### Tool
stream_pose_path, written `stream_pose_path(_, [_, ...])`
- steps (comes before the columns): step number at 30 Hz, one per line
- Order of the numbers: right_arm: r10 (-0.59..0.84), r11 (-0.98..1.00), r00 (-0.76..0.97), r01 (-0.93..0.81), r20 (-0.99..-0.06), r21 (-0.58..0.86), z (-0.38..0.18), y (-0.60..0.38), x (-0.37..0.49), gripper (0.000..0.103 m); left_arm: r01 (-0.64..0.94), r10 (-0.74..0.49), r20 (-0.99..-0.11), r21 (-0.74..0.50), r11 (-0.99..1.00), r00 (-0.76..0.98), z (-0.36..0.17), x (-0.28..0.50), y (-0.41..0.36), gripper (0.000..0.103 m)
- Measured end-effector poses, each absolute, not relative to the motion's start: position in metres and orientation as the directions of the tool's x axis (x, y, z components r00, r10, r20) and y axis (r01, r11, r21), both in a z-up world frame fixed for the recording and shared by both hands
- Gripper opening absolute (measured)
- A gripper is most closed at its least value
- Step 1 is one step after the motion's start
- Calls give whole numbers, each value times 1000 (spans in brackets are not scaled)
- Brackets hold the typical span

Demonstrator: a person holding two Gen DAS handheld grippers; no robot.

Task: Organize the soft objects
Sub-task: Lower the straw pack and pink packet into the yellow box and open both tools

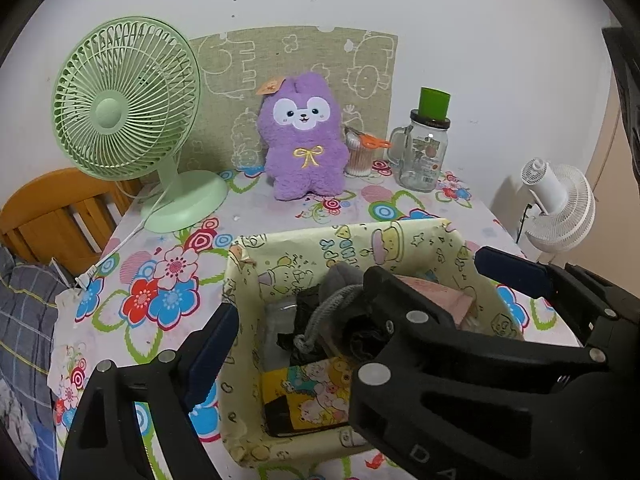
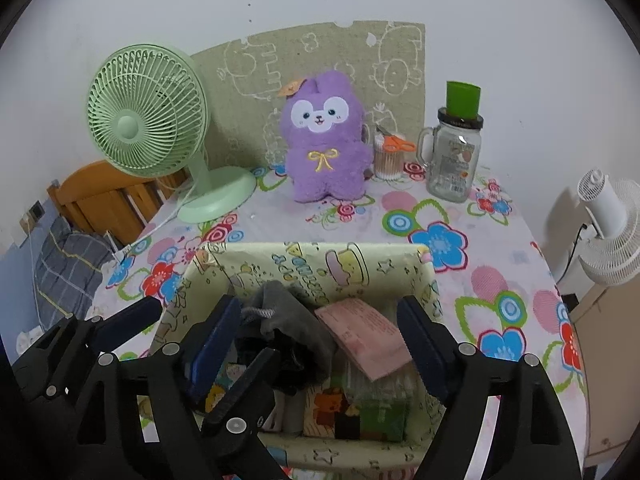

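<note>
- We take the box as our landmark: a rectangular bin wrapped in pale yellow cartoon-print paper, its rim creased, standing on the flowered tablecloth.
- Inside the box lies the grey pouch, a soft felt-like bag with a twisted grey drawstring, slumped over crumpled black plastic.
- Beside the pouch, still in the box, we see a flat pink packet, tilted; below it are printed cartons.
- The left gripper hangs over the box with its dark blue fingers spread wide; nothing is pinched between them.
- The right gripper stands over the box too, fingers wide apart, pouch and pink packet lying loose between them, neither pad pressing.
- Behind the box, by the wall, sits the purple plush toy, fuzzy and upright, with a yellow stitched bow.
- Left of the toy stands a green plastic fan with a round ribbed grille; right of the toy is a glass jar with a handle and a green cup on its lid.
- The right wrist view shows the pink packet whole and the green carton under it; the left wrist view hides most of these behind the other gripper's black frame.
- The left wrist view alone shows the yellow cartoon carton at the near end of the box plainly.
</note>
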State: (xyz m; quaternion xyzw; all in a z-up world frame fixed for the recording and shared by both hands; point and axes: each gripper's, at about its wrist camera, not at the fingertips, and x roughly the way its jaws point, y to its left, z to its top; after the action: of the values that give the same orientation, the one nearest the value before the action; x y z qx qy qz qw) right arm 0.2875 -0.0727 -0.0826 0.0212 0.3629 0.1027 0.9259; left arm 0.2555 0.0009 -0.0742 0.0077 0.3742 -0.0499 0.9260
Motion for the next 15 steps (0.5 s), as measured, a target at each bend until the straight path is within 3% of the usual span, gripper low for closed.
stream_pose_path(10, [197, 980, 719, -149, -667, 130, -73, -86, 259, 83, 124, -99, -695, -14, 992, 712, -63, 230, -12, 89])
stream_pose_path(15, [142, 990, 769, -114, -623, 85, -60, -89, 238, 83, 118, -80, -679, 9, 993, 730, -53, 214, -17, 89])
